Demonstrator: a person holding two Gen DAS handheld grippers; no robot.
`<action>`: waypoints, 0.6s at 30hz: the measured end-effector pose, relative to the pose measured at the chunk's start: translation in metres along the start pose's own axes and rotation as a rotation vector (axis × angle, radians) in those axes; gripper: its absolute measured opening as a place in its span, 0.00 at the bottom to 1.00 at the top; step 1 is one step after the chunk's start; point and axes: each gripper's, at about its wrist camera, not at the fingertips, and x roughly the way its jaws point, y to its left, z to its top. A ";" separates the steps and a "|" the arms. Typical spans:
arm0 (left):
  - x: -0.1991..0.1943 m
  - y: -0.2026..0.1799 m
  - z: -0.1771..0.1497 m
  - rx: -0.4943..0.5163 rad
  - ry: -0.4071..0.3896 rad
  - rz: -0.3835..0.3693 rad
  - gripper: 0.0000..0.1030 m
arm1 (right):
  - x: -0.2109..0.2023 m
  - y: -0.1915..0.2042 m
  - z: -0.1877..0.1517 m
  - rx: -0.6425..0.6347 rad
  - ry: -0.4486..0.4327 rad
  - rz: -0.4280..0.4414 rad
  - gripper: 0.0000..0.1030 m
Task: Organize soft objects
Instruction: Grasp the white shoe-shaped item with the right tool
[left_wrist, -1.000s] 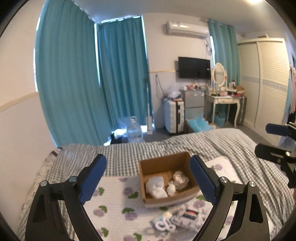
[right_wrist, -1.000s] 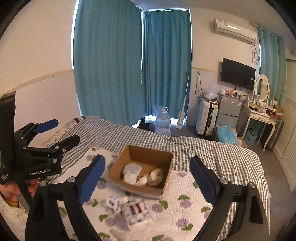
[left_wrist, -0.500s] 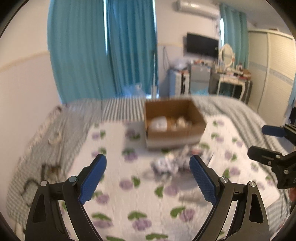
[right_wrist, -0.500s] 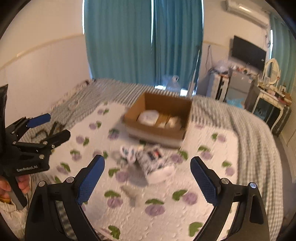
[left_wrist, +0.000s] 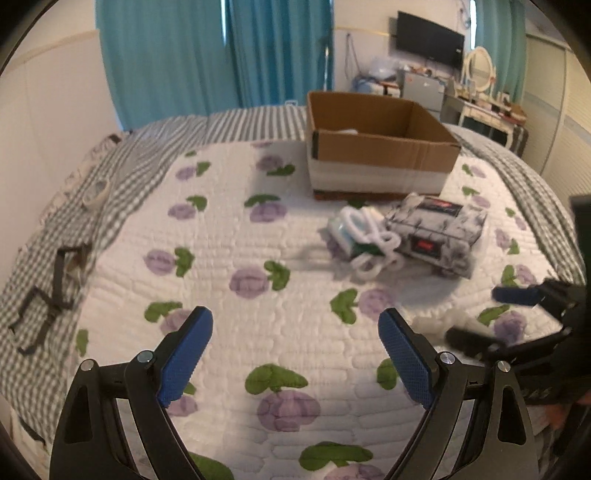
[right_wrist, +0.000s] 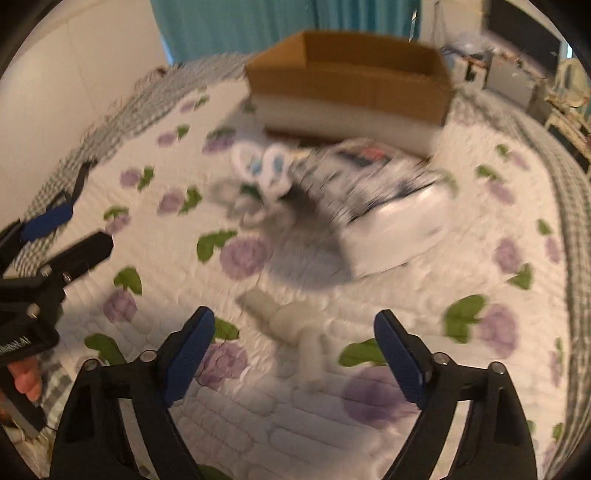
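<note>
While I worked pickup step, right gripper (right_wrist: 293, 345) jaws were closing, small white soft piece (right_wrist: 291, 325) between, untouched. Left gripper (left_wrist: 295, 345) gaped, empty. Box (left_wrist: 380, 147) sat at twelve o'clock. Next, I judged: pinch, lift, carry.

Your right gripper (right_wrist: 293, 332) points down at the flowered quilt (right_wrist: 369, 424), jaws closing, not yet touching the small white soft piece (right_wrist: 291, 325) between them. Beyond lie a blurred grey-patterned pack (right_wrist: 384, 199) and white looped item (right_wrist: 262, 166), then the cardboard box (right_wrist: 351, 85). Your left gripper (right_wrist: 62, 236) sits at the left edge
</note>
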 end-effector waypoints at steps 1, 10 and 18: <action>0.002 0.001 0.000 -0.004 0.007 -0.002 0.90 | 0.007 0.003 -0.001 -0.005 0.018 0.002 0.80; 0.011 -0.002 0.001 -0.005 0.032 -0.023 0.90 | 0.031 0.004 -0.001 0.009 0.090 -0.028 0.42; 0.003 -0.017 0.011 0.007 0.018 -0.044 0.90 | -0.009 -0.009 0.003 0.058 -0.010 0.078 0.32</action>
